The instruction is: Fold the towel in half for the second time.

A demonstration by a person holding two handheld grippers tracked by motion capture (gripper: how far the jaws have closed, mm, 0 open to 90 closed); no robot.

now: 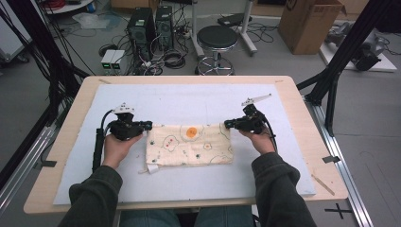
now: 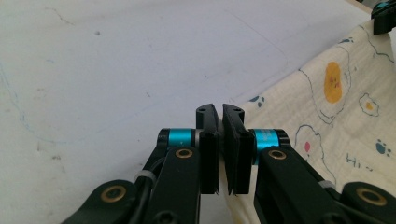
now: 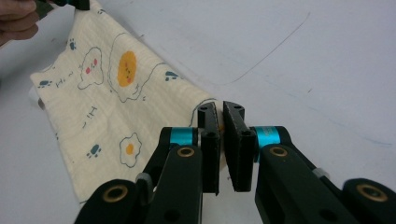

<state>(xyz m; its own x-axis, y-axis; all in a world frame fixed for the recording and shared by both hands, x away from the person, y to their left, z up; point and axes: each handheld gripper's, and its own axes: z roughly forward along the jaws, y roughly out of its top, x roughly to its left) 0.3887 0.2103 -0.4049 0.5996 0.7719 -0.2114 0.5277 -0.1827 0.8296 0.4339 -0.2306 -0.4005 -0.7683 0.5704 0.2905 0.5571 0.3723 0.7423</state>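
One cloth [image 1: 189, 144] is spread at the middle of the high view, on the white mat [image 1: 184, 101] that covers the counter [image 1: 302, 118]. Its cream fabric is printed with fried eggs, paw prints and small dark lettering, of which "Hi" can be read in the left gripper view. Two grippers are held by the person. The upper left corner of the cloth is pinched by the clenched fingers of the left gripper [image 2: 220, 116], and the upper right corner by those of the right gripper [image 3: 221, 112]. Two computer towers [image 1: 150, 26] and one stool [image 1: 216, 40] are seen along the upper edge.
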